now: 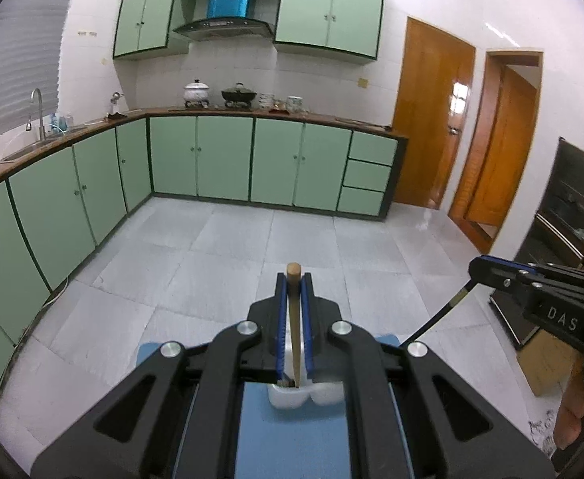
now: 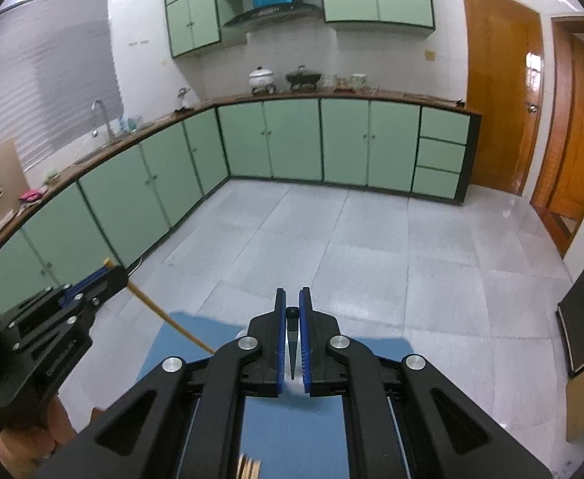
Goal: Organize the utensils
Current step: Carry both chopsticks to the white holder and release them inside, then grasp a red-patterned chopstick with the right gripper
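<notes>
In the left wrist view my left gripper point(image 1: 293, 279) is shut on a wooden-handled utensil point(image 1: 295, 319). Its rounded handle tip sticks out past the blue pads. Its lower end shows over a white holder point(image 1: 311, 397) on a blue mat point(image 1: 292, 435). To the right, my right gripper point(image 1: 478, 268) is shut on a thin black-handled utensil point(image 1: 437, 317) that slants down to the left. In the right wrist view the right gripper point(image 2: 292, 297) pinches that dark handle point(image 2: 292, 339) above the white holder point(image 2: 293, 387). At the left of that view the left gripper point(image 2: 113, 272) holds the wooden utensil point(image 2: 164, 317).
Both grippers hang over a grey tiled floor point(image 1: 220, 263). Green cabinets point(image 1: 224, 155) under a wooden counter line the far and left walls, with a sink point(image 1: 36, 119) and pots. Orange doors point(image 1: 431, 119) stand at the right. Wooden sticks point(image 2: 248, 468) show at the lower edge.
</notes>
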A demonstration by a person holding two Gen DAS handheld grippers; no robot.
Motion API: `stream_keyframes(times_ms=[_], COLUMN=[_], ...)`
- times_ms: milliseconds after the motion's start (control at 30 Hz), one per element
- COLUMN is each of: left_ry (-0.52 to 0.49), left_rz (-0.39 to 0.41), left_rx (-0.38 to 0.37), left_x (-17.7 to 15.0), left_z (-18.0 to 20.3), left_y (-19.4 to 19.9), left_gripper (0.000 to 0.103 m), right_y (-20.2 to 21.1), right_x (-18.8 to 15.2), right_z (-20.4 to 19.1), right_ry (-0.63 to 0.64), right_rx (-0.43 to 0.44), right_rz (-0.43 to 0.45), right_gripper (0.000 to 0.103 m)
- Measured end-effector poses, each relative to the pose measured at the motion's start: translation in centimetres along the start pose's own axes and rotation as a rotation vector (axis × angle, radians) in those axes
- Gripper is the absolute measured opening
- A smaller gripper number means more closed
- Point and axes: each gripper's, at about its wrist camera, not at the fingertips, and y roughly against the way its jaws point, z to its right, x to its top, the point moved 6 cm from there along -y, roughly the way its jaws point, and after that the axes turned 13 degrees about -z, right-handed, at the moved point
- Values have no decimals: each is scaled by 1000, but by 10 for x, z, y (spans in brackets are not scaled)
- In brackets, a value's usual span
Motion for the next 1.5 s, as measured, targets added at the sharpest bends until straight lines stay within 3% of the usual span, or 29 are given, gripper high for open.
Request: stream_keyframes(times_ms=[133, 367, 500, 567, 633, 700, 833, 1167, 1300, 1500], left_ry=[11, 12, 18, 0, -11, -28, -53, 9, 10, -12], left_rz=[-7, -102, -96, -66, -46, -27, -28, -120, -153, -192], left_rx=[6, 8, 15, 25, 29, 48, 56, 43, 65, 88], left_x=[2, -36, -39, -41, -47, -65, -121, -292, -360, -428], left_z=[-3, -13, -24, -28, -33, -40, -54, -85, -87, -80], left_y=[-37, -96, -86, -64, -43, -17, 20, 59, 64, 63], left_gripper=[6, 8, 27, 36, 54, 62, 73, 78, 79, 80], right_y=[-40, -107, -103, -87, -73, -53, -22, -21, -28, -45], right_x=[0, -34, -48, -60, -72, -99, -183, -372, -417, -471], right_z=[14, 37, 46, 52, 55, 55, 50, 3, -21, -51], right_ry=[-26, -35, -58, -60, -51, -20, 28, 98, 125, 135], right_rx=[-12, -7, 8, 13, 22, 15, 15, 23, 30, 63], right_rz=[-14, -132, -114, -84, -63, -35, 7, -43, -59, -110], right_gripper=[6, 7, 13, 15, 17, 19, 25, 25, 25, 26])
